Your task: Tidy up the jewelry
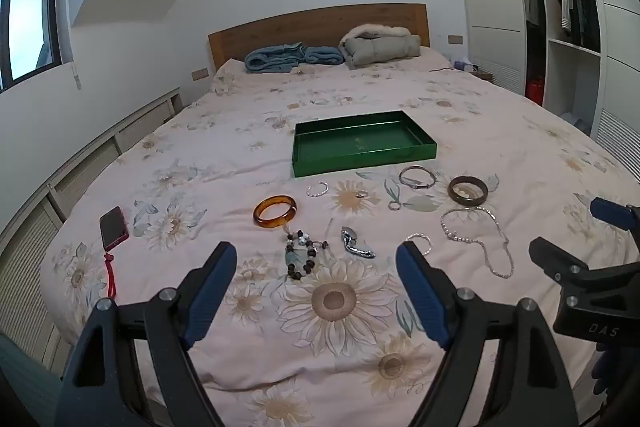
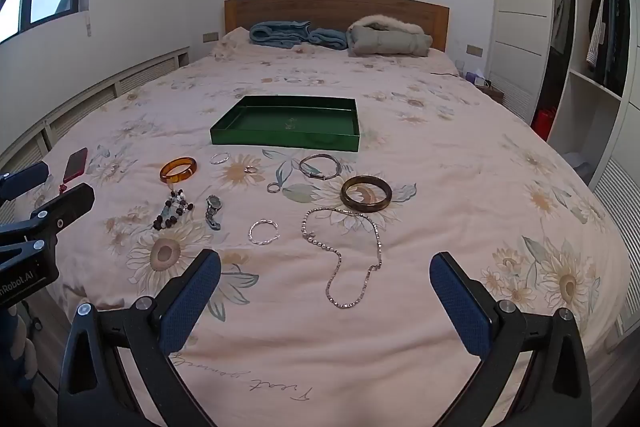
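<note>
An empty green tray (image 1: 362, 160) (image 2: 284, 141) lies mid-bed. In front of it lie an amber bangle (image 1: 275, 211) (image 2: 178, 169), a dark bangle (image 1: 467, 190) (image 2: 366, 193), a silver bangle (image 1: 417, 177) (image 2: 320, 166), a bead bracelet (image 1: 300, 257) (image 2: 173, 209), a watch (image 1: 354, 243) (image 2: 213, 211), a chain necklace (image 1: 486, 239) (image 2: 352, 259), thin silver bracelets (image 1: 317, 189) (image 2: 263, 231) and small rings (image 1: 394, 205) (image 2: 273, 187). My left gripper (image 1: 316, 271) is open above the beads and watch. My right gripper (image 2: 326, 281) is open above the necklace.
A red phone (image 1: 113, 228) (image 2: 74, 164) with a strap lies at the bed's left edge. Folded blue blanket (image 1: 292, 57) and grey coat (image 1: 380, 47) sit by the headboard. An open wardrobe (image 1: 560, 11) stands on the right.
</note>
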{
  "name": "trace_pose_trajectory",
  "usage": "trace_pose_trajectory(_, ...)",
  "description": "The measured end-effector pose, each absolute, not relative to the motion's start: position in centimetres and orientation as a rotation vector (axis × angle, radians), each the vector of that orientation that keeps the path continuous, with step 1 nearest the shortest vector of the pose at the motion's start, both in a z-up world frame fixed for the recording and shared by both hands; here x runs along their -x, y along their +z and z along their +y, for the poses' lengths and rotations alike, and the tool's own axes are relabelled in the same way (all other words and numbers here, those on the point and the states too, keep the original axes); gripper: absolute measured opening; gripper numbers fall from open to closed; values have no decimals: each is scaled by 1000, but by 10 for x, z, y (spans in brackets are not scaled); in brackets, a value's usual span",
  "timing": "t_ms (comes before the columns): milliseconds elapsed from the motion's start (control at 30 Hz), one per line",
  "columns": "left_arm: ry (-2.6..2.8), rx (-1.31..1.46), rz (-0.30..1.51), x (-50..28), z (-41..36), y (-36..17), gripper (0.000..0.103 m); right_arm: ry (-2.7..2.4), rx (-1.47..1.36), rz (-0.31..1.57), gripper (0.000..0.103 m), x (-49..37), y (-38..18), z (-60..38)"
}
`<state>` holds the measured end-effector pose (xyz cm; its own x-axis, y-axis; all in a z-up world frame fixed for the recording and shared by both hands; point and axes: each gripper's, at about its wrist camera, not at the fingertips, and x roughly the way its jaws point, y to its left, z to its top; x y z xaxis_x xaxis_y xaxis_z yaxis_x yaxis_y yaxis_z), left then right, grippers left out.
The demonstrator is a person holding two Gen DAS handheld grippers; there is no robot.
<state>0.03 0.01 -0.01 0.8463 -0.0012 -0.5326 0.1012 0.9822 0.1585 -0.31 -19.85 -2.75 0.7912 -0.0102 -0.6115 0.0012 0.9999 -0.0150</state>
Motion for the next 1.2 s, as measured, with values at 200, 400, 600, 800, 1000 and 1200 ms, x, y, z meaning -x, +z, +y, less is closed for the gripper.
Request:
trace_pose_trajectory(200, -58, -176, 563, 2, -1, 0, 82, -2, 9, 661, 103, 3, -28, -198)
trace_pose_trajectory(400, -62, -170, 571, -1, 3, 1, 82, 1, 13, 662, 103, 3, -30, -200)
trace_pose_trajectory(600, -58, -169, 575, -1, 2, 0, 82, -2, 17, 662, 103, 3, -28, -198)
trace_pose_trajectory(800, -54, -165, 579, -1, 2, -4, 82, -8, 27, 664, 103, 2, -29, -196)
trace_pose_trajectory(1000, -57, -162, 583, -1, 3, -7, 82, -11, 32, 662, 103, 2, -29, -196)
trace_pose_trajectory(1200, -71, -135, 611, -11, 6, -16, 82, -14, 29, 663, 103, 0, -29, -199)
